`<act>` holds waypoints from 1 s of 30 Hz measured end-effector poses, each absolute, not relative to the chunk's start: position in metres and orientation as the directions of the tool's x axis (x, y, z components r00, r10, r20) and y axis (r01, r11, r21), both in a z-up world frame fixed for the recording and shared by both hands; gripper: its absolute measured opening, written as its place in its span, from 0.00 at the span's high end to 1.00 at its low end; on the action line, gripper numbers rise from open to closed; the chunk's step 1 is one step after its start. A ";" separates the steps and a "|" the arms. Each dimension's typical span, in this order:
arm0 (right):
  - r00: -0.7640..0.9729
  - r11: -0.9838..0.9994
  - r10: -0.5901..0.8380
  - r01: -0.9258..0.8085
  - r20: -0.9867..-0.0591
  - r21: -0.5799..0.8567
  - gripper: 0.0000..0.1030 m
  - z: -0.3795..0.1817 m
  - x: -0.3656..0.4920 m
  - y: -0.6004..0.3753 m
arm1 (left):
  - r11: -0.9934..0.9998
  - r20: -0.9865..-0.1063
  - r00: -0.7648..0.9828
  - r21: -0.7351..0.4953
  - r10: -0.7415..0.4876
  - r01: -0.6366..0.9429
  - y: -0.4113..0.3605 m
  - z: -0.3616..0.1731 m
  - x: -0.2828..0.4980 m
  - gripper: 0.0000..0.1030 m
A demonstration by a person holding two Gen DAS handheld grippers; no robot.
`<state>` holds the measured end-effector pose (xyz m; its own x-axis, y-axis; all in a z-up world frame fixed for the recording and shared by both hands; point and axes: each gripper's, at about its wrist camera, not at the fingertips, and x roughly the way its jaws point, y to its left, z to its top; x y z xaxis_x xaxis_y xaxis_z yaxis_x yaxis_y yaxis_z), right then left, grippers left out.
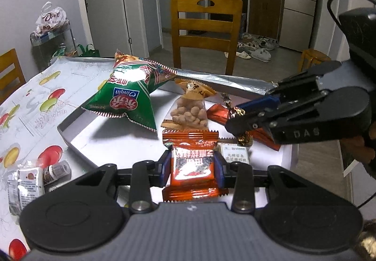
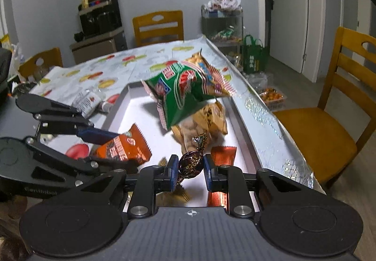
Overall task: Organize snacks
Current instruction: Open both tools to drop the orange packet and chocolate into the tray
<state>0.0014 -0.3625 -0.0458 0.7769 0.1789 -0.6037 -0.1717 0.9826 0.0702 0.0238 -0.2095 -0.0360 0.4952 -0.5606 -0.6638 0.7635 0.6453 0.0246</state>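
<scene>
My left gripper (image 1: 192, 168) has its fingers clamped on an orange snack pack (image 1: 191, 164), and the right gripper (image 2: 189, 168) pinches a dark wrapped candy (image 2: 190, 163), both over the white tray (image 1: 110, 141) on the bench (image 1: 35, 96). A green chip bag (image 1: 128, 96) and a peanut bag (image 1: 189, 113) crowd the tray ahead, chair (image 1: 205, 26) behind.

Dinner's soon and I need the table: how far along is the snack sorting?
Partly done: the green bag, peanut pack and red packets lie in the tray. In hand: left gripper holds an orange packet, right gripper a wrapped candy. Sachets remain outside.
</scene>
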 end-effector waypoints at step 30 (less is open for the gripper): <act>0.788 0.989 0.144 -0.140 -0.598 0.054 0.71 -0.042 -0.002 -0.363 | 0.665 -0.689 0.478 -0.008 -0.545 0.747 -0.207 -0.044 0.028 0.49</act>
